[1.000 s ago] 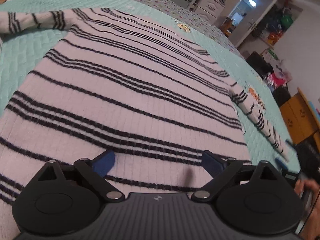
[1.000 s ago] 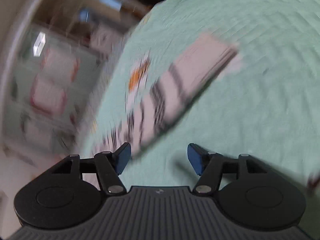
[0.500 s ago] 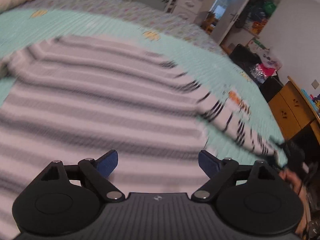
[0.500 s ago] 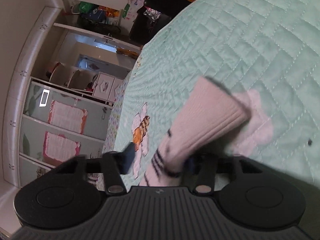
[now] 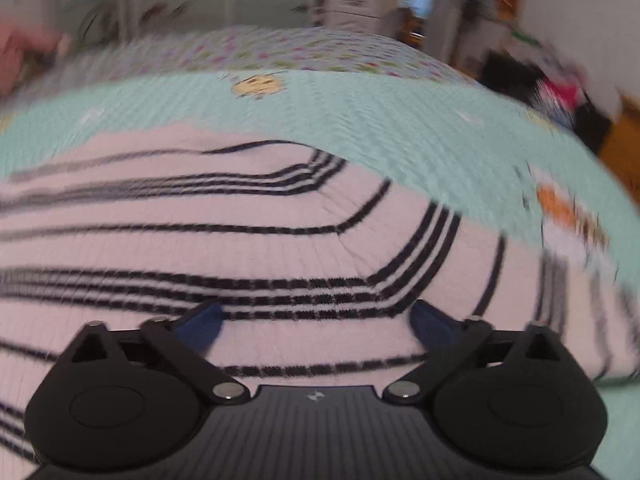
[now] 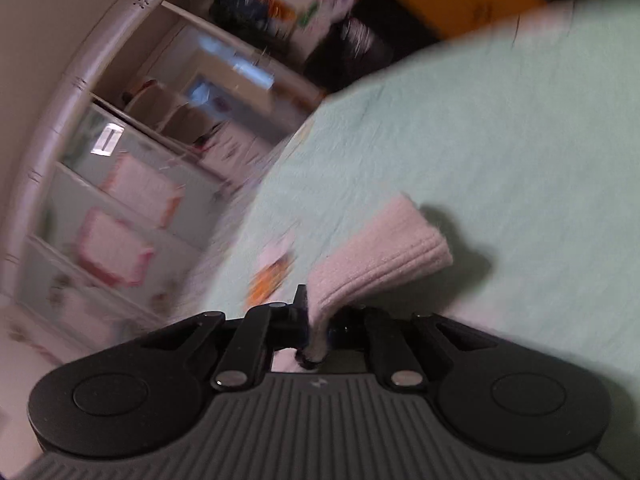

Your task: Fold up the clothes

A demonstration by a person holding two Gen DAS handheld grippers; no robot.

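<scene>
Striped sweater (image 5: pixel 248 248) spread flat on mint quilted bedspread (image 5: pixel 420 132). Left gripper (image 5: pixel 314 320) above sweater body, fingers spread wide, nothing between them. Right gripper (image 6: pixel 318 326) clamped tight on pale ribbed sleeve cuff (image 6: pixel 384 256), raised off bedspread. Both views motion-blurred.

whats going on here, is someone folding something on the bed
Yes. A person with a handheld gripper in each hand is folding a pale pink knit sweater with black stripes spread on a mint green quilted bedspread. The right gripper is shut on the sweater's ribbed sleeve cuff, lifted off the bedspread. The left gripper hangs open over the sweater's body, holding nothing.
</scene>
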